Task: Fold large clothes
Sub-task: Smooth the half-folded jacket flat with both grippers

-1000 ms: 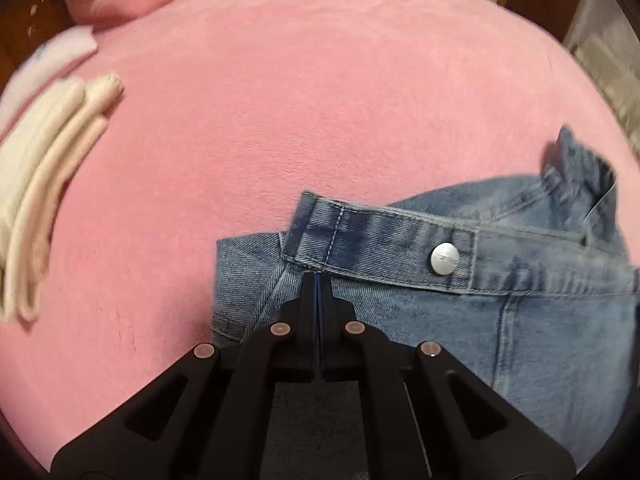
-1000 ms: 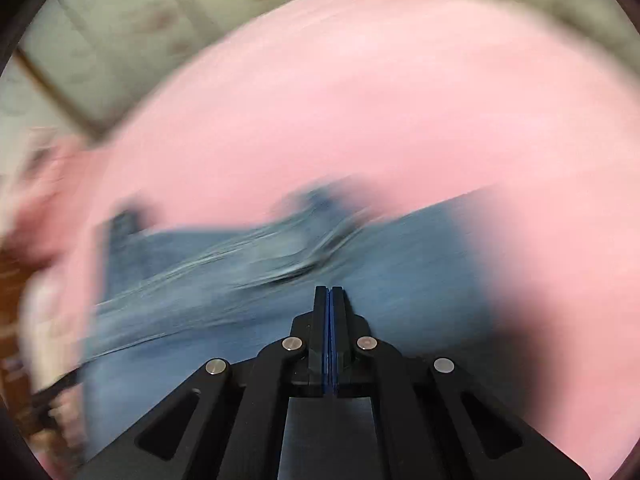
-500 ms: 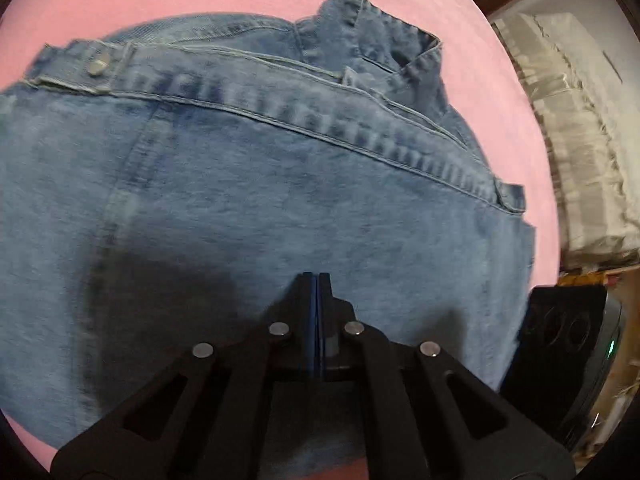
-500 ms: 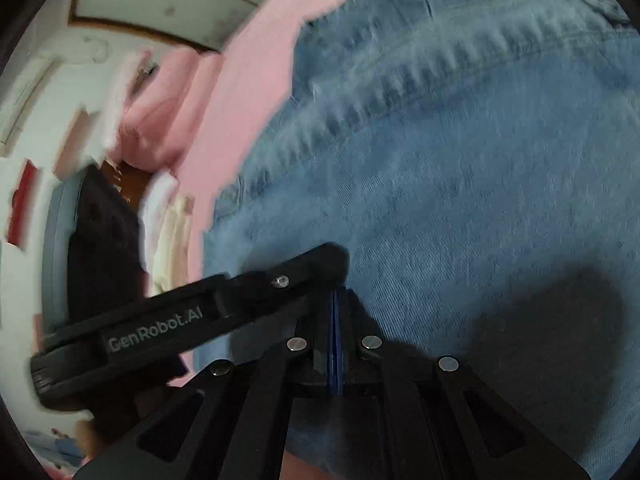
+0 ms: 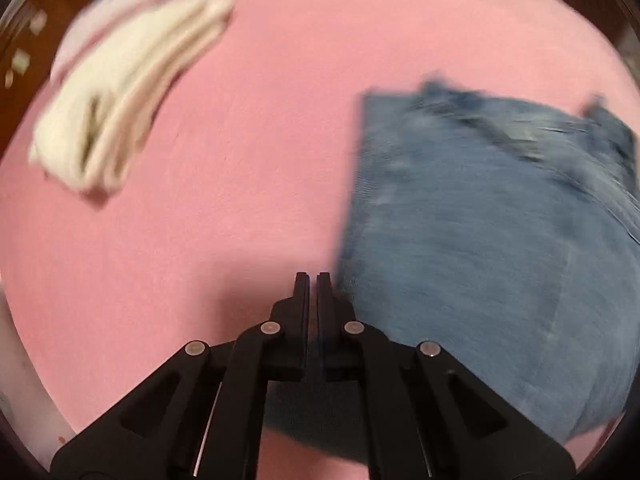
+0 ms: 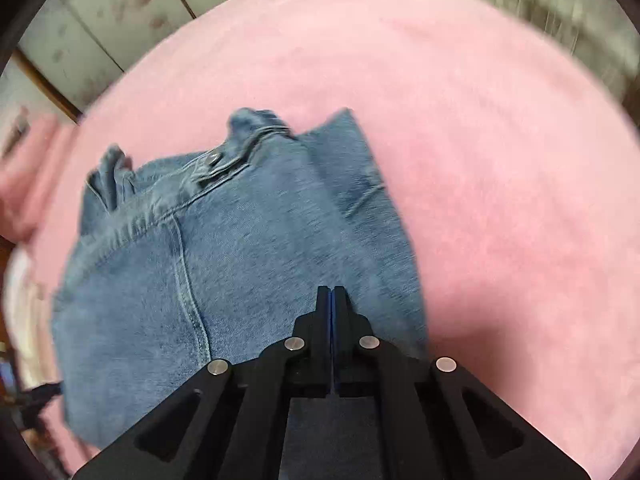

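Note:
Folded blue jeans (image 5: 488,240) lie on the pink blanket (image 5: 240,160); they also show in the right wrist view (image 6: 224,264), waistband and button at the far end. My left gripper (image 5: 313,280) hovers at the jeans' left edge, its jaws a narrow slit apart with nothing between them. My right gripper (image 6: 331,292) is shut and empty, above the jeans' near right part.
A folded cream garment (image 5: 120,100) lies at the far left of the blanket. Pink bedding (image 6: 24,184) is piled at the left edge. A panelled wall (image 6: 100,20) stands beyond the bed.
Both grippers have pulled back from close over the denim. The left one swung left to the jeans' edge and its jaws parted slightly. The jeans lie folded.

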Available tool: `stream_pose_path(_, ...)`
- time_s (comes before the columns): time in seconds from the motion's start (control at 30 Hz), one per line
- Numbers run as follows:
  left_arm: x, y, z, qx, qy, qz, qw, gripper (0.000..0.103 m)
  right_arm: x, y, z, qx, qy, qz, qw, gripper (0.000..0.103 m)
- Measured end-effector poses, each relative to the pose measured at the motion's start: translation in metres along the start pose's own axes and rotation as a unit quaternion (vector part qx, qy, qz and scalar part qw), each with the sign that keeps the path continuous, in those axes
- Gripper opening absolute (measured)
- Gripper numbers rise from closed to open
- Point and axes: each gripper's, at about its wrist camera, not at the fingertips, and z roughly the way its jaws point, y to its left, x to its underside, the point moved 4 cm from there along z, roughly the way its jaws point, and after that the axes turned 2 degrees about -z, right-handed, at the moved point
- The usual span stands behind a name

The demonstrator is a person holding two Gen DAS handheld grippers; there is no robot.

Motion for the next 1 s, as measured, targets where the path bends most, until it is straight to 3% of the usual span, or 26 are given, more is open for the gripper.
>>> stream_pose_path(0.03, 0.006, -0.014, -0.013, 0.023, -0.016, 0.011, 0.9995, 0.0, 0.008, 0.022, -0.006, -0.068, 0.0, -0.008, 0.998, 0.0)
stream_pose_path(0.1, 0.024, -0.053, -0.041, 0.075, -0.038, 0.037, 0.9958, 0.0, 0.037, 0.073, -0.007, -0.212, 0.054, 0.001, 0.976, 0.0)
stream_pose_path(0.17, 0.039, -0.09, -0.055, 0.14, -0.025, 0.058, 0.9881, 0.0, 0.069, 0.1, -0.005, -0.285, 0.102, 0.009, 0.953, 0.0)
stream_pose_path(0.2, 0.047, -0.108, -0.057, 0.182, -0.001, 0.061, 0.9814, 0.0, 0.086, 0.116, -0.002, -0.294, 0.12, -0.004, 0.948, 0.0)
stream_pose_path(0.27, 0.066, -0.135, -0.056, 0.224, 0.04, 0.069, 0.9713, 0.0, 0.117, 0.125, -0.004, -0.281, 0.137, -0.044, 0.949, 0.0)
stream_pose_path(0.3, 0.076, -0.146, -0.051, 0.228, 0.058, 0.084, 0.9682, 0.0, 0.126, 0.124, -0.005, -0.284, 0.139, -0.043, 0.948, 0.0)
stream_pose_path(0.37, 0.086, -0.155, -0.039, 0.198, 0.068, 0.109, 0.9717, 0.0, 0.132, 0.109, -0.01, -0.288, 0.138, -0.04, 0.947, 0.0)
stream_pose_path(0.43, 0.088, -0.14, -0.036, 0.194, 0.06, 0.105, 0.9735, 0.0, 0.13, 0.088, -0.009, -0.276, 0.135, -0.045, 0.951, 0.0)
stream_pose_path(0.5, 0.084, -0.115, -0.035, 0.175, 0.045, 0.1, 0.9783, 0.001, 0.093, 0.081, 0.024, -0.246, 0.123, -0.052, 0.96, 0.0)
stream_pose_path(0.53, 0.079, -0.101, -0.033, 0.144, 0.034, 0.104, 0.9835, 0.001, 0.081, 0.048, 0.023, -0.242, 0.116, -0.042, 0.962, 0.0)
stream_pose_path(0.57, 0.068, -0.081, -0.031, 0.071, 0.016, 0.114, 0.9909, 0.001, 0.07, 0.021, 0.021, -0.215, 0.103, -0.037, 0.97, 0.0)
stream_pose_path(0.6, 0.061, -0.06, -0.025, -0.032, -0.003, 0.125, 0.9916, 0.001, 0.063, -0.015, 0.012, -0.195, 0.089, -0.027, 0.976, 0.0)
stream_pose_path(0.63, 0.058, -0.035, -0.016, -0.089, -0.001, 0.124, 0.9883, 0.001, 0.056, -0.066, 0.001, -0.099, 0.07, -0.016, 0.993, 0.0)
stream_pose_path(0.67, 0.058, -0.013, -0.006, -0.091, 0.019, 0.107, 0.9899, 0.001, 0.052, -0.091, -0.007, -0.045, 0.058, -0.01, 0.997, 0.0)
stream_pose_path(0.7, 0.057, 0.011, 0.0, -0.048, 0.037, 0.064, 0.9961, 0.001, 0.05, -0.134, -0.019, -0.025, 0.042, 0.024, 0.999, 0.0)
stream_pose_path(0.77, 0.053, 0.032, -0.001, 0.001, 0.048, 0.017, 0.9987, 0.001, 0.052, -0.179, -0.03, -0.064, 0.047, 0.077, 0.994, 0.0)
stream_pose_path(0.83, 0.049, 0.038, -0.002, 0.008, 0.06, 0.007, 0.9981, 0.001, 0.053, -0.181, -0.03, -0.039, 0.051, 0.046, 0.997, 0.0)
stream_pose_path(0.9, 0.052, 0.042, -0.002, -0.002, 0.059, 0.01, 0.9982, 0.001, 0.042, -0.14, -0.018, 0.01, 0.049, -0.009, 0.999, 0.0)
stream_pose_path(0.93, 0.053, 0.041, -0.002, -0.007, 0.057, 0.013, 0.9983, 0.001, 0.044, -0.143, -0.016, 0.029, 0.045, -0.018, 0.998, 0.0)
stream_pose_path(0.97, 0.052, 0.036, -0.001, -0.013, 0.054, 0.016, 0.9983, 0.001, 0.047, -0.111, -0.014, 0.034, 0.042, -0.013, 0.998, 0.0)
stream_pose_path(1.0, 0.054, 0.035, -0.002, -0.016, 0.052, 0.015, 0.9984, 0.001, 0.048, -0.118, -0.014, 0.037, 0.041, -0.003, 0.998, 0.0)
